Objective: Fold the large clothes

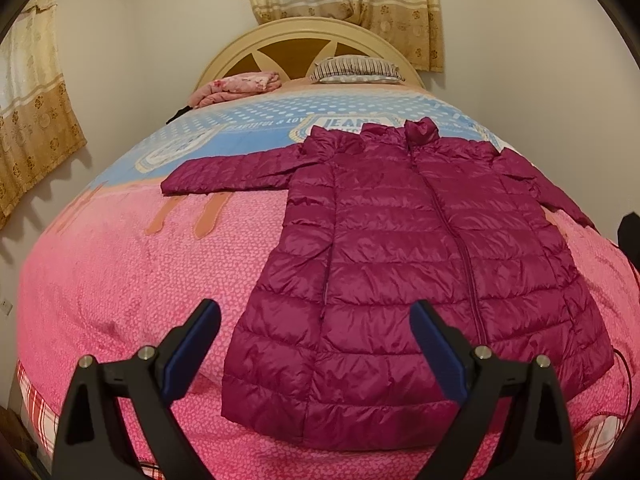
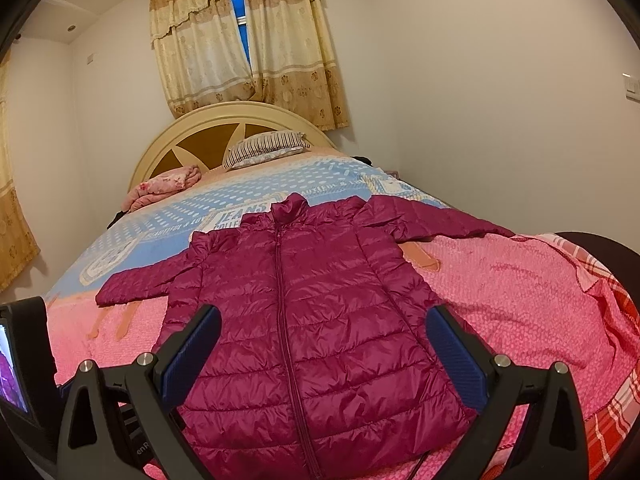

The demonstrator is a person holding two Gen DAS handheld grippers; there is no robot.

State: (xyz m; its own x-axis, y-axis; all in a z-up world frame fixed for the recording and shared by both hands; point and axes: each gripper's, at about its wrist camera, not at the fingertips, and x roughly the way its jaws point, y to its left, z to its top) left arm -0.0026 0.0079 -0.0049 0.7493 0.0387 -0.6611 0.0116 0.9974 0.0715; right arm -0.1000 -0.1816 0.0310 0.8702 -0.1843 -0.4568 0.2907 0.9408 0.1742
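A magenta quilted puffer jacket (image 1: 400, 264) lies flat and zipped, front up, on the bed, collar toward the headboard, both sleeves spread out to the sides. It also shows in the right wrist view (image 2: 312, 320). My left gripper (image 1: 316, 312) is open and empty, held above the jacket's lower left hem. My right gripper (image 2: 324, 316) is open and empty, held above the jacket's lower middle. Neither touches the cloth.
The bed has a pink spread (image 1: 120, 280) with a blue patterned part (image 1: 248, 116) farther up. A striped pillow (image 1: 352, 68) and a folded pink blanket (image 1: 236, 86) lie by the headboard (image 1: 288, 36). Walls and curtains surround the bed. The left gripper's body (image 2: 24, 360) shows at the left edge.
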